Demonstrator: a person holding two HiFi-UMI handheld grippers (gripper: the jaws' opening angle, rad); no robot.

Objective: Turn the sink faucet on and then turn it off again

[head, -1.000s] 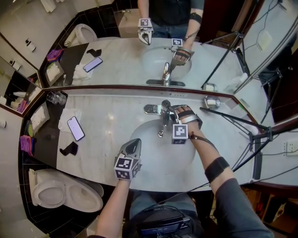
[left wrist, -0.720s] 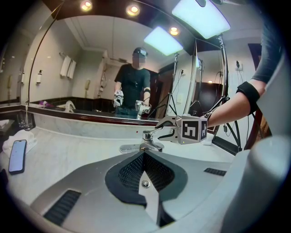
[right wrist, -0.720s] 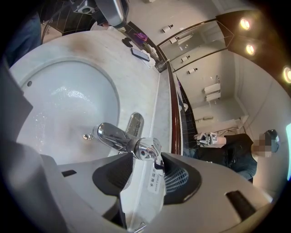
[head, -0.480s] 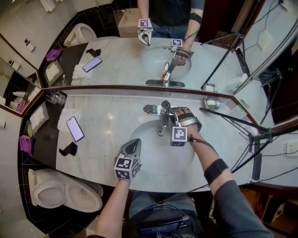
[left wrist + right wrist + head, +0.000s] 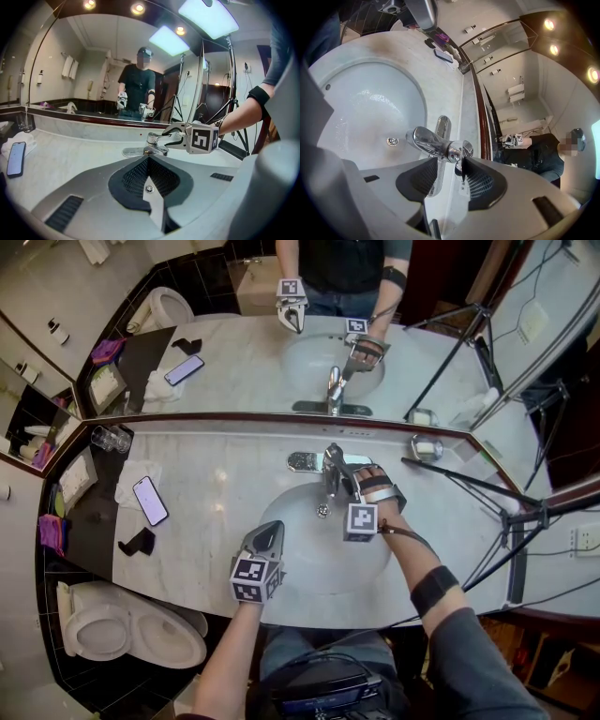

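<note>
Two tools are in view, but only the right tool [image 5: 450, 161] is engaged. Its jaws are set part-way apart and closed on the lever [image 5: 455, 150] of the faucet [image 5: 328, 470], with the chrome pinched between the pad tips. The left tool [image 5: 149, 161] is held with its jaws together and nothing between them. From it, the faucet stands straight ahead, across the sink [image 5: 305, 547].

No stream is seen in the right tool's view, though the basin is wet. The turn-off is therefore judged to be just finished or nearly so. The next move calls for the lever to be seated fully closed, if it is not already. The jaws should then be opened and the right tool drawn back without the lever being nudged open again.

Compared with a second ago, the bright streak from the faucet down to the drain [image 5: 322, 510] is gone, and the drain is now seen bare. The right tool's cube [image 5: 361, 521] has been brought slightly toward the person. The left tool is unchanged.
</note>
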